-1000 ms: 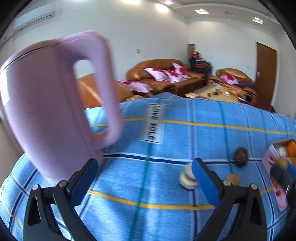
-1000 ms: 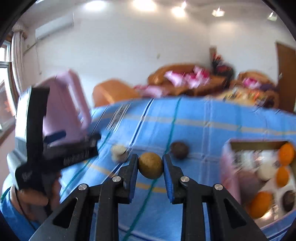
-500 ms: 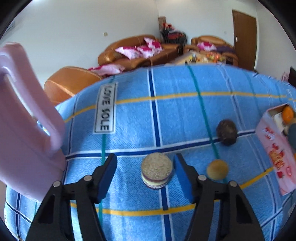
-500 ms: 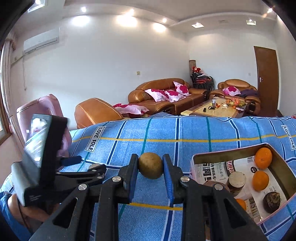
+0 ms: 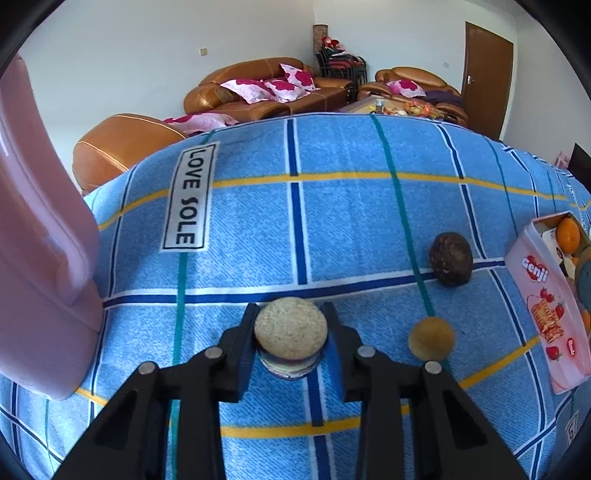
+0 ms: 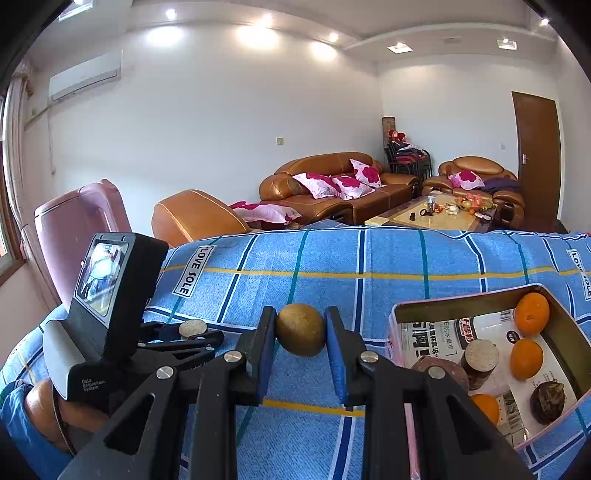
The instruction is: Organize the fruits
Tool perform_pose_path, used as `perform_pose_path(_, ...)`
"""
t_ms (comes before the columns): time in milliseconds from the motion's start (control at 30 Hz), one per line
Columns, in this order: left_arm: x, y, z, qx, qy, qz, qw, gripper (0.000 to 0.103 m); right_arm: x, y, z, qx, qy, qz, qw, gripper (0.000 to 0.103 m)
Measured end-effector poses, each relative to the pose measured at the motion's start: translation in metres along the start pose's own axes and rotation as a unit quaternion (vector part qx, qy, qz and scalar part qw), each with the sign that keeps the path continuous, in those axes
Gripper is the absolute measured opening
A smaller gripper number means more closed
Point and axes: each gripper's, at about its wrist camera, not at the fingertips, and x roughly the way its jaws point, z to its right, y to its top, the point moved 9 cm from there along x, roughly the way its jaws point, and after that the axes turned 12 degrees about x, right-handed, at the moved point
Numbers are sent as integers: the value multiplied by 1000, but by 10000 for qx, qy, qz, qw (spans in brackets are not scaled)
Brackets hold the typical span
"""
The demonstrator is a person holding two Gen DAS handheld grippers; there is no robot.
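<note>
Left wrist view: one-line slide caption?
Left hand-held gripper closing around a layered round slice on the blue plaid cloth, dark fruit nearby.

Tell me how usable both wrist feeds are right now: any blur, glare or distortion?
Left wrist view: sharp, evenly lit; fisheye bulges the blue plaid tablecloth; the round tan-topped layered piece between the closing left gripper reads clearly. Right wrist view: sharp too; ceiling spotlights bloom on the wall, yet the round olive-brown fruit shows no glare.

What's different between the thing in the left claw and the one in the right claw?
The layered round piece between the closing left claw is flat-topped and sits on the blue cloth. The brown fruit in the right claw is ball-shaped, plain, held above it. Both are small.
</note>
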Motion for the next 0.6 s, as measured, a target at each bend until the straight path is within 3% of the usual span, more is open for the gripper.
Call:
perform_pose_path(167,-23,1,-17,-299,449,499,9973,35,-10,4,-1,-79,-28,295,9995,29)
perform_pose_path(367,-57,3,-27,-516,1023,1181,9864,35,-20,12,-4,-216,-47,681,9974,29)
perform_pose_path(600,-74,-7,-26,-721,1232,1425,9795,35,-19,12,-6,-298,-58,736,9968,29)
